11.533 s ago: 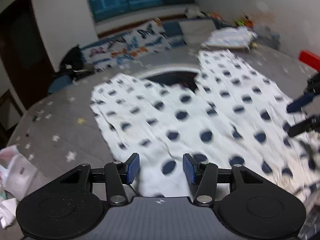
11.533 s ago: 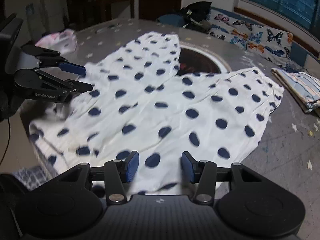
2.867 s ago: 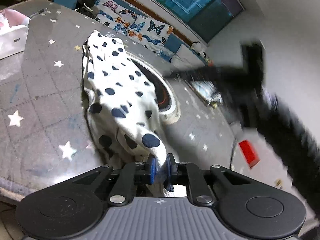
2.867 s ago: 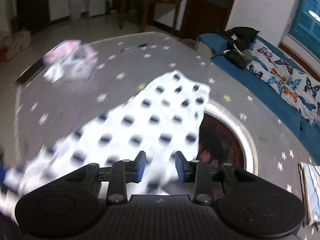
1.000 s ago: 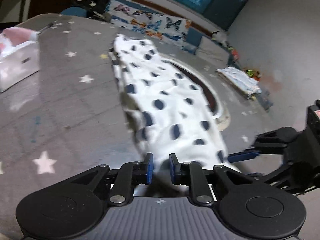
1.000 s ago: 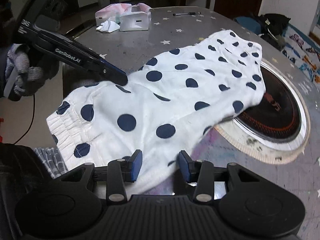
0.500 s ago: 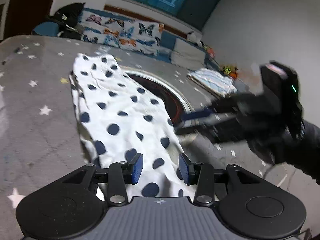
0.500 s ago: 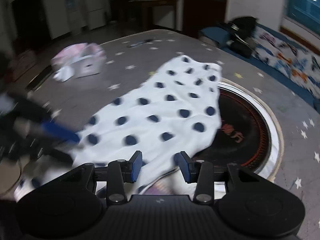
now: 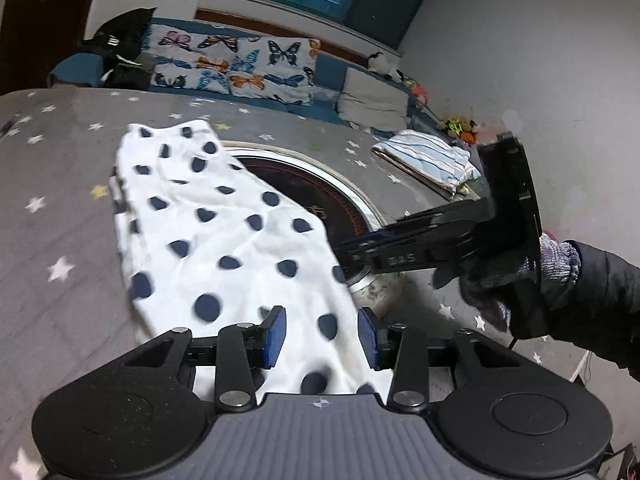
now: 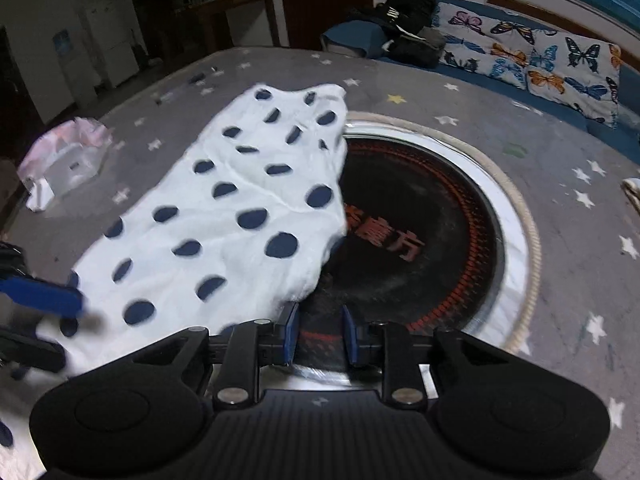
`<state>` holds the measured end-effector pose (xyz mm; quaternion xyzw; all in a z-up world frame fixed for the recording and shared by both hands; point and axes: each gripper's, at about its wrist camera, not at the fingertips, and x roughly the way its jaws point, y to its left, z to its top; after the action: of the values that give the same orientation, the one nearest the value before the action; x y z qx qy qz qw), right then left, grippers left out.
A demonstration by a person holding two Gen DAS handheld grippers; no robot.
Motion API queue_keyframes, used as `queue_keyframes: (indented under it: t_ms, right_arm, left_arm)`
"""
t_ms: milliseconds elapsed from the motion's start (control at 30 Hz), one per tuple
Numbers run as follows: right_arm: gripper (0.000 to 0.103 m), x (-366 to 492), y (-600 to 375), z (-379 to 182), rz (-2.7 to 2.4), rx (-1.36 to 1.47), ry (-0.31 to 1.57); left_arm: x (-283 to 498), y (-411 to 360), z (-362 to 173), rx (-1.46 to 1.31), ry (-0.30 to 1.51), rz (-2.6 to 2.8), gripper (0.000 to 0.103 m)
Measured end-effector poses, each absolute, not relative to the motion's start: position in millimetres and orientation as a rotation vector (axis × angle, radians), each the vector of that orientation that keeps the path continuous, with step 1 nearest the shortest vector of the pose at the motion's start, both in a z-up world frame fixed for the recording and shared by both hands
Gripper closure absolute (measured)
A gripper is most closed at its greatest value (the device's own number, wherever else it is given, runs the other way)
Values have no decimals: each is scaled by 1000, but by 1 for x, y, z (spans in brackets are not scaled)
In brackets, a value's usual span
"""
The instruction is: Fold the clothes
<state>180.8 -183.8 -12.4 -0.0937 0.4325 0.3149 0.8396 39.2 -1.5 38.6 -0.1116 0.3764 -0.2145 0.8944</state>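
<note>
The dotted cloth (image 10: pixel 240 208) lies folded beside the burner (image 10: pixel 420 232) – left gripper (image 9: pixel 322 336) apart above it, empty; right gripper (image 10: pixel 318 334) closing, seemingly on nothing.

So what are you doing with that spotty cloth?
A person is folding a spotty cloth on a starry grey table, with a gripper in each hand. The cloth lies in a long strip, one edge over the round burner in the table's middle. The left gripper is over the near end, jaws open, gripping nothing. The right gripper is by the cloth's edge over the burner; its jaws are closing with no cloth between them.
</note>
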Motion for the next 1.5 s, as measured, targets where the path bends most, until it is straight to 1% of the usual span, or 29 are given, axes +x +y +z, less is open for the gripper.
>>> queue_keyframes:
  t_ms: [167,367,467,700,933,967,1000,1067,1200,1233,1433,1500]
  right_arm:
    - [80,183,-173,-5,735,-161,888]
    - [80,183,-157,2,802,-140,868]
    - [80,183,-152,4,834,-110,871]
    - [78,181,-152,-3,846,-84,882]
    - [77,194,-167,-17,828,60,966]
    - [84,193,-168,-16,830,60,962]
    - [92,192,-169,-15,832,60,958]
    - [97,187,-174,-7,823,49,933]
    - [99,178,-187,10,758,-21,874]
    - [99,175,-192,14,735,-55,853]
    - [100,169,-201,4,582,-235,837]
    - [100,174,-205,-3,537,-222,862]
  left_arm:
    - [58,-16,29,-216,807,-450,55]
    - [75,-20,17,-215,824,-431,55]
    - [81,-14,9,-245,837,-408,57]
    - [86,1,-1,-326,839,-388,57]
    - [86,2,0,-330,831,-390,56]
    - [85,1,0,-328,832,-389,55]
    - [85,1,1,-326,832,-390,54]
    - [84,1,2,-317,830,-390,50]
    - [77,1,6,-300,824,-392,39]
    - [74,2,6,-297,824,-395,37]
    - [51,17,5,-285,823,-402,36]
    - [42,23,6,-291,823,-395,36]
